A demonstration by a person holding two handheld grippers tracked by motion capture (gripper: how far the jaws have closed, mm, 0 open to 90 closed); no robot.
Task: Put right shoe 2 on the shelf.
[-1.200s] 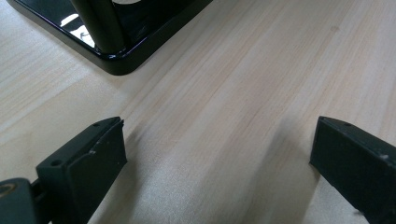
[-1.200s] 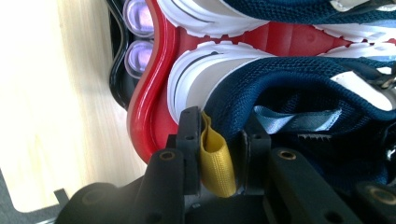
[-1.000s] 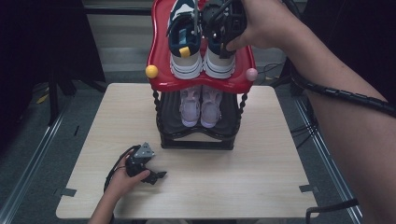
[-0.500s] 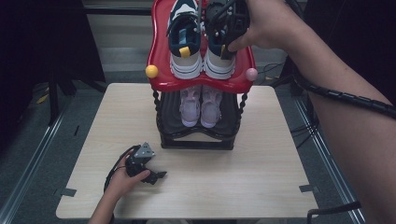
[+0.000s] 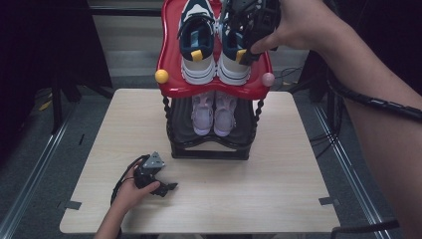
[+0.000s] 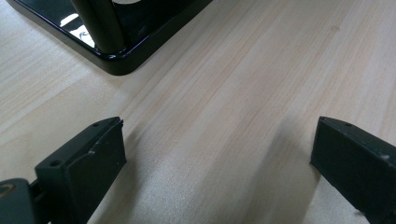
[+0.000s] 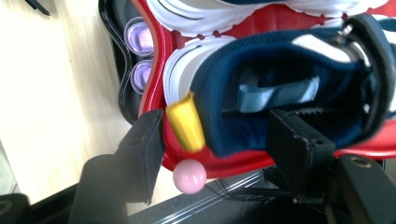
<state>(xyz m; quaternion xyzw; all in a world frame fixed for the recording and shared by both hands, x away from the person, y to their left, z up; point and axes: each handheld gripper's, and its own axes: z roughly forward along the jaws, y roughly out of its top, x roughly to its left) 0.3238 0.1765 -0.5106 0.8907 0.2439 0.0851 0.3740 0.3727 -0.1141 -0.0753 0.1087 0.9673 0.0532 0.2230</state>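
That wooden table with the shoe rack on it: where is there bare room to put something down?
The table is bare right of the shoe rack and along the near edge, beside the left gripper. Left of the rack is free too. Both shelves are crowded: navy sneakers on top, lilac shoes below.

A lab-like recording space: a bare wooden tabletop point(image 5: 278, 199) on metal floor rails point(image 5: 35, 169), loose cables point(image 5: 323, 134), dark surroundings.

Bkgd: pale wood-grain table point(image 5: 278, 199) standing on grey floor point(image 5: 45, 164); metal rails point(image 5: 30, 184) running left & right; far area lying dark.
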